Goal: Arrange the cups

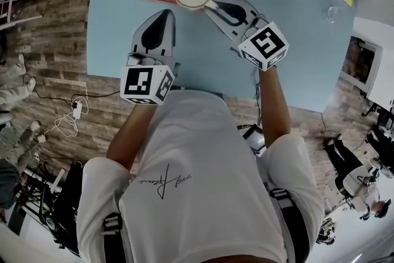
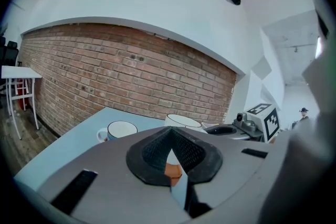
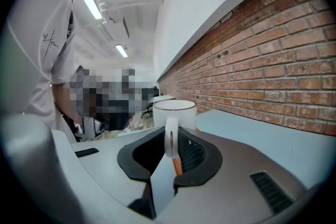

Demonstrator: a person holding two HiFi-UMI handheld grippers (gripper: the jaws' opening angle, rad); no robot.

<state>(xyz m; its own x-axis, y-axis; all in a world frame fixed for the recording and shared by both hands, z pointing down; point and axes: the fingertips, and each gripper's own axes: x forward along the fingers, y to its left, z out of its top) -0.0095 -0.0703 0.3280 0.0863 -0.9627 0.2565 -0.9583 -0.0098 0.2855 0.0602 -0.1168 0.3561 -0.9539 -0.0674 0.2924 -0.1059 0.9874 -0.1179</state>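
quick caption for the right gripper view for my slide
Right gripper clamped on the handle of a white cup, blue table and brick wall beyond.

Head cam: on the person's head, aimed steeply down at the pale blue rectangular desk (image 1: 277, 46), pretty far off.
Left claw cam: sits on the left claw (image 2: 170, 139), skims low over the desk toward the red brick wall (image 2: 131, 81).
Right claw cam: on the right claw (image 3: 168, 139), super close to the white round ceramic cup (image 3: 175, 112).
Shared: all three catch that cup.
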